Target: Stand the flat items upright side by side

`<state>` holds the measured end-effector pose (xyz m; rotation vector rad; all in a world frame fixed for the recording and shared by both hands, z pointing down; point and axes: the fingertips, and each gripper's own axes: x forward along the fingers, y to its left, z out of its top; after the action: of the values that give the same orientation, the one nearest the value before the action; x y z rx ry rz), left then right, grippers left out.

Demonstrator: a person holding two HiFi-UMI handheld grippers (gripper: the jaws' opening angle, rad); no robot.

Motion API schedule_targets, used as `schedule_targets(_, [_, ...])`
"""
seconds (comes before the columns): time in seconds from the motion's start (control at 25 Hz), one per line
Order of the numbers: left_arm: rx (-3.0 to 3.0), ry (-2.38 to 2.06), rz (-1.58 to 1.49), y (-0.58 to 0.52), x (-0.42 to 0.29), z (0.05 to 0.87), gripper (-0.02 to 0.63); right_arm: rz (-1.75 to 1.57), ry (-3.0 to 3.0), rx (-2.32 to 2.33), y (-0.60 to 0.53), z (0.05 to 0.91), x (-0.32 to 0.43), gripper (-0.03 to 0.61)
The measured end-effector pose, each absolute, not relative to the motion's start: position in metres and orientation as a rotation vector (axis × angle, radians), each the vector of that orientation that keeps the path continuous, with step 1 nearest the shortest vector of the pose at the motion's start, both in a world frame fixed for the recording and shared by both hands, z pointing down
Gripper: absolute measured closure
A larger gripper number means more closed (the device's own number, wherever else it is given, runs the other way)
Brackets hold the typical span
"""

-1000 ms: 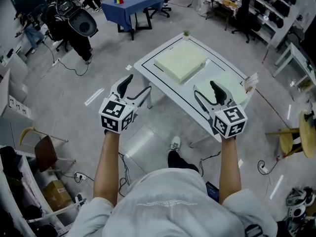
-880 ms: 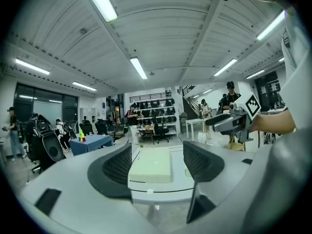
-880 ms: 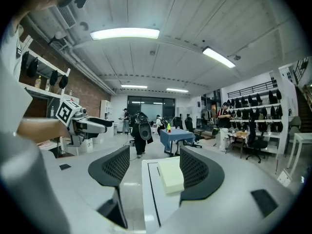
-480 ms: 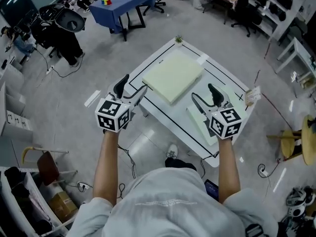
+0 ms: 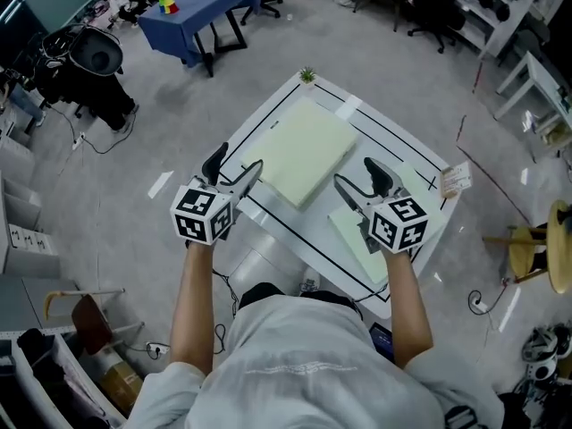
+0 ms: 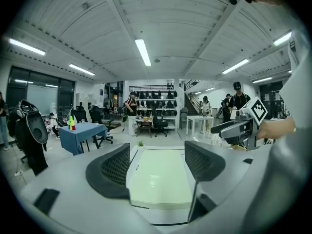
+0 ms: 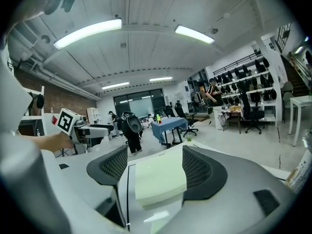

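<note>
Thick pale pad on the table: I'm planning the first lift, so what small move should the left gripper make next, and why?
Probably ease the left gripper forward to the near edge of the thick pad. Its jaws stand open and empty, short of the pad, which lies flat straight ahead of them.

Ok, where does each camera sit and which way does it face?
Head view: on the person's head, steeply down onto the white table; both forearms, left gripper, right gripper.
Left gripper view: on the left gripper, level across the pale slab; its empty jaws, just opened wider, plus right gripper.
Right gripper view: on the right gripper, toward that slab; its empty jaws, just opened wider, plus left gripper.
All share slab and blue table.
</note>
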<state>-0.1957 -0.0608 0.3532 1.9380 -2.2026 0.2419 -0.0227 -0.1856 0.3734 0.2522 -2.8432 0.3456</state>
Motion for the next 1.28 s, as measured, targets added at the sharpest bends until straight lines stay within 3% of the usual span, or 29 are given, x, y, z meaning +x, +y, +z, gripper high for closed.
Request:
schedule_targets(0.72, [2.151,-1.539,0.240,-0.184,-0.301,0.464,0.249,0.975,-2.610,0.679,-0.257,0.463,-0.106,0.178])
schedule_targets(1.28, [2.139,-1.109,0.380,-0.237,-0.305,0.584,0.233,1.170,-2.405,0.961,-0.279,0.539,-0.119,0.173])
